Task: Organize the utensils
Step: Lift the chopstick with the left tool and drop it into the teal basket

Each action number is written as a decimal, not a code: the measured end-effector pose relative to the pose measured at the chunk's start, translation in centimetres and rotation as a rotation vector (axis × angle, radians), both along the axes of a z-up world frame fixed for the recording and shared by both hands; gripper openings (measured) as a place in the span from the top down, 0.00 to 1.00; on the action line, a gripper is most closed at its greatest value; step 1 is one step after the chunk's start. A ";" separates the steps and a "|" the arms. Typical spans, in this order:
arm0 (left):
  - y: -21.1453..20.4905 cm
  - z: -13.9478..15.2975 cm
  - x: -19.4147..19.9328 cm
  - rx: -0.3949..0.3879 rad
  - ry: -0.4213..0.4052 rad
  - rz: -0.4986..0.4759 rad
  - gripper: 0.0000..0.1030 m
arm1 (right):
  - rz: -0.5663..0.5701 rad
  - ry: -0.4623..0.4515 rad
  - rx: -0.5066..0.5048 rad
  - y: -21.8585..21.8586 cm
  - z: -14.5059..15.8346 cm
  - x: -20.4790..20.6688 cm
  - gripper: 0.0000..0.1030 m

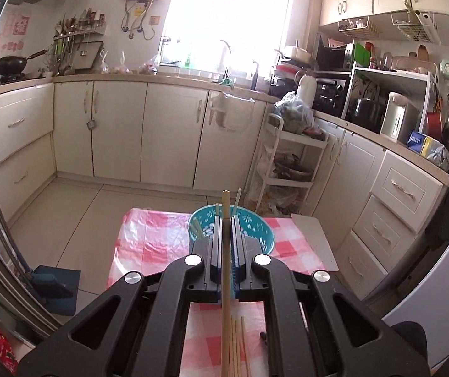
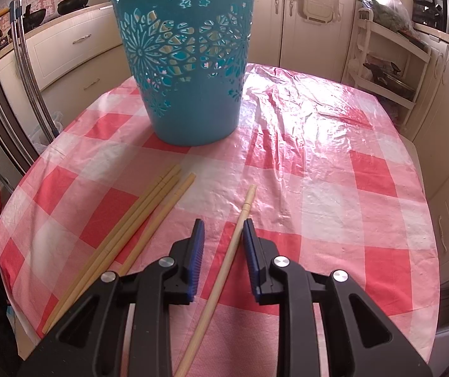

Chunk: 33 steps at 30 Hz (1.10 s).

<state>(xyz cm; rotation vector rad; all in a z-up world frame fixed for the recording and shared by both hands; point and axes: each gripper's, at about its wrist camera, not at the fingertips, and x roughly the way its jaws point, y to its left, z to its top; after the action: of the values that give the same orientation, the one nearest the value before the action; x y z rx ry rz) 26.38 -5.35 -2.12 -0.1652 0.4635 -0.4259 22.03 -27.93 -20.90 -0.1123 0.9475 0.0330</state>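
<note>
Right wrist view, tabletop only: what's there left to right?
Bundle of loose chopsticks → single chopstick between the open right gripper pads → bare checkered tablecloth. Teal basket stands farther back, left of centre.

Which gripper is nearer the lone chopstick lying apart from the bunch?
Right. The right gripper has its open jaws straddling the lone chopstick. The left gripper, holding another chopstick, is raised toward the basket.
</note>
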 end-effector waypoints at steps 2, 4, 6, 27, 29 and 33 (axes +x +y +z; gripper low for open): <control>-0.5 1.0 0.9 -0.012 -0.023 0.003 0.95 | 0.000 0.000 0.000 0.0 0.0 0.0 0.75; -1.1 1.9 1.9 -0.022 -0.046 0.007 0.95 | 0.000 0.000 0.000 0.0 0.0 0.0 0.74; -1.7 2.8 3.0 -0.032 -0.072 0.011 0.95 | 0.000 0.001 0.002 0.0 0.0 0.0 0.74; -7.7 -0.6 15.5 -0.027 -0.114 0.187 0.95 | 0.030 0.011 0.011 0.4 -0.1 0.1 0.63; -8.0 -2.2 16.4 -0.014 -0.079 0.193 0.95 | 0.031 0.012 0.013 0.4 -0.1 0.2 0.63; -8.2 -4.7 16.8 0.023 -0.021 0.196 0.95 | 0.031 0.012 0.012 0.4 -0.1 0.2 0.62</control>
<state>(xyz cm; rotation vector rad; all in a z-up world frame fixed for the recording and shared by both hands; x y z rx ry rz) 43.13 -13.54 -6.83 -0.1818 0.4272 -0.2294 22.22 -27.50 -21.04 -0.1163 0.9571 0.0680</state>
